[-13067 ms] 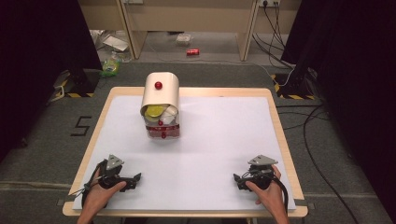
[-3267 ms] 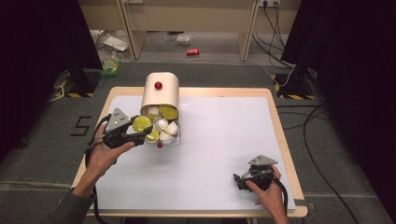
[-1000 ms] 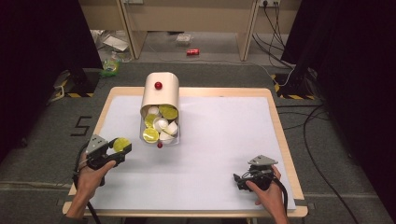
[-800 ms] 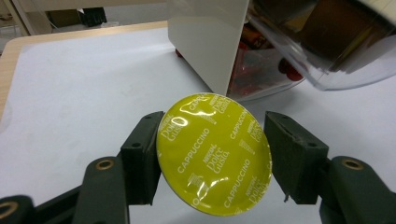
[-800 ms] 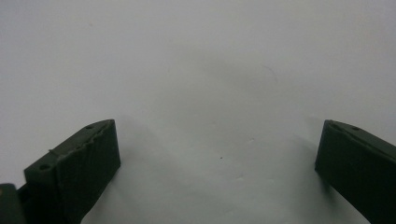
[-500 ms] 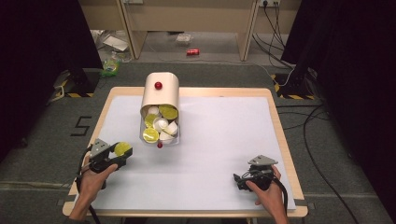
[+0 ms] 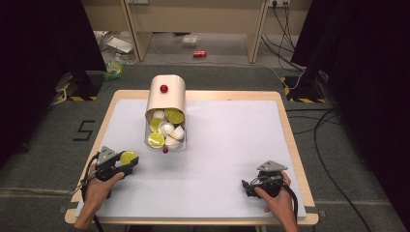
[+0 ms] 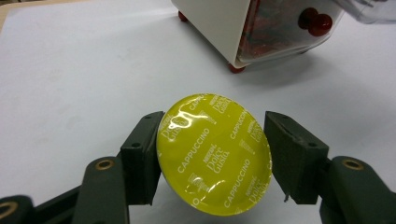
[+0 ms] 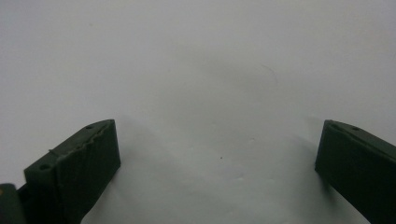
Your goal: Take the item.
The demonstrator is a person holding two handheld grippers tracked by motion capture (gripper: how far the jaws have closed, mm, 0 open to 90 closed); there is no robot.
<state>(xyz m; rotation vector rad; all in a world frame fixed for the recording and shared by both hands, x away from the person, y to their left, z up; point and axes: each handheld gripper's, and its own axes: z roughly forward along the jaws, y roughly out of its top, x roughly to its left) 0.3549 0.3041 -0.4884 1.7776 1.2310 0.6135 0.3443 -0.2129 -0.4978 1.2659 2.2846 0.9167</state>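
Left gripper [image 8: 212, 158] clamped on a yellow capsule [image 8: 214, 154]; foil lid faces the camera, "Cappuccino" print legible; left pad sits on the rim, right pad looks a hair off the opposite rim in the left gripper view, so likely a light edge-to-edge pinch, not a squeeze; makes sense, foil and thin cup would dent under a hard grip.

In the high view the left gripper [image 7: 116, 163] and the capsule [image 7: 128, 157] sit low over the white mat [image 7: 227, 145] near the table's front-left corner [image 7: 77, 217]; lid roughly up and tilted toward the hand; my read: set-down in progress, capsule being carried out of the stock and parked on open mat.

Right gripper [image 9: 217, 172] wide open, nothing between the jaws, just bare mat under it; in the high view it [image 7: 251, 186] rests near the table's front-right corner, apparently parked out of the way.

Capsule dispenser [image 7: 166, 96] stands at the middle of the table's far edge, cream hood with a red knob [image 7: 164, 88]; clear drawer [image 7: 165, 130] pulled out toward the person, holding more yellow and white capsules; open drawer explains easy access from the front.

Risk, as a guess: capsule may roll or tip on release if not level.
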